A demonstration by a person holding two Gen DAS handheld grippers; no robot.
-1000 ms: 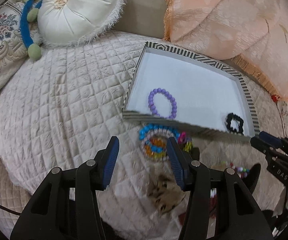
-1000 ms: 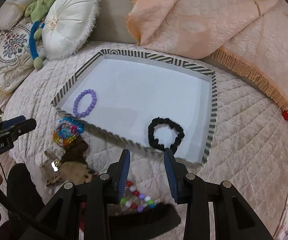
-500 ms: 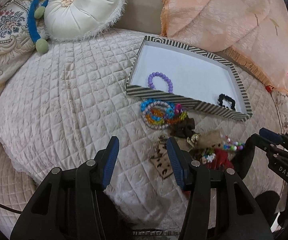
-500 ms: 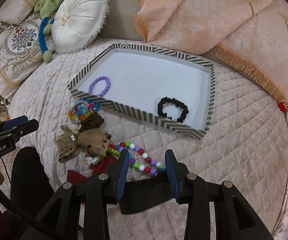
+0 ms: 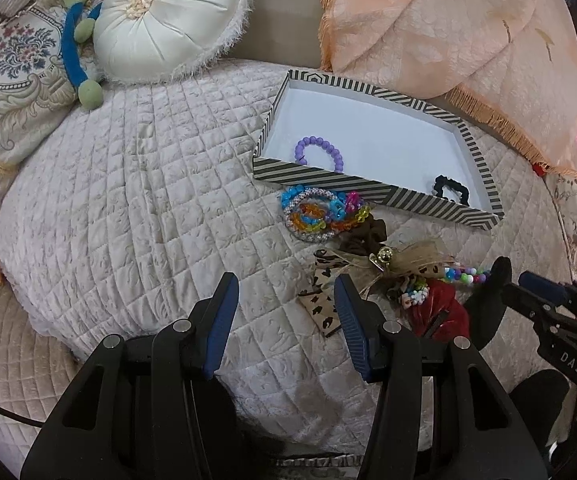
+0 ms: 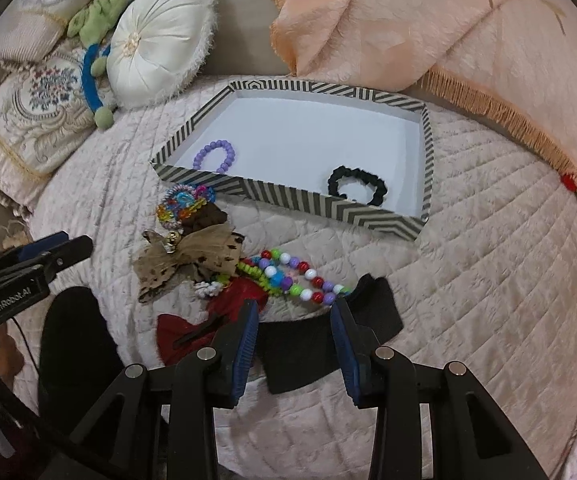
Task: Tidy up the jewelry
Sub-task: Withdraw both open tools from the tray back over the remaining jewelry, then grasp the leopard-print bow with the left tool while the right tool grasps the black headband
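A striped tray (image 5: 328,180) (image 6: 288,196) with a white floor sits on the quilted bed. In it lie a purple bead bracelet (image 5: 320,152) (image 6: 214,156) and a black scrunchie (image 5: 450,190) (image 6: 356,184). In front of the tray is a pile: colourful bracelets (image 5: 320,212) (image 6: 184,204), a brown scrunchie (image 5: 362,236), a leopard bow with a gold bell (image 5: 384,256) (image 6: 192,256), a multicoloured bead necklace (image 6: 296,276), a red bow (image 6: 216,312) and a black band (image 6: 320,336). My left gripper (image 5: 286,300) is open over bare quilt, left of the pile. My right gripper (image 6: 294,320) hovers open above the black band.
A round white cushion (image 5: 164,20), a green and blue plush toy (image 5: 76,60) and an embroidered pillow (image 5: 12,60) lie at the back left. A peach fringed throw (image 5: 448,32) drapes behind the tray. The bed's rounded edge falls away at the near left.
Both grippers have drawn back from the tray, so the tray looks smaller and the whole pile in front of it has come into view. Neither gripper's jaw gap has changed.
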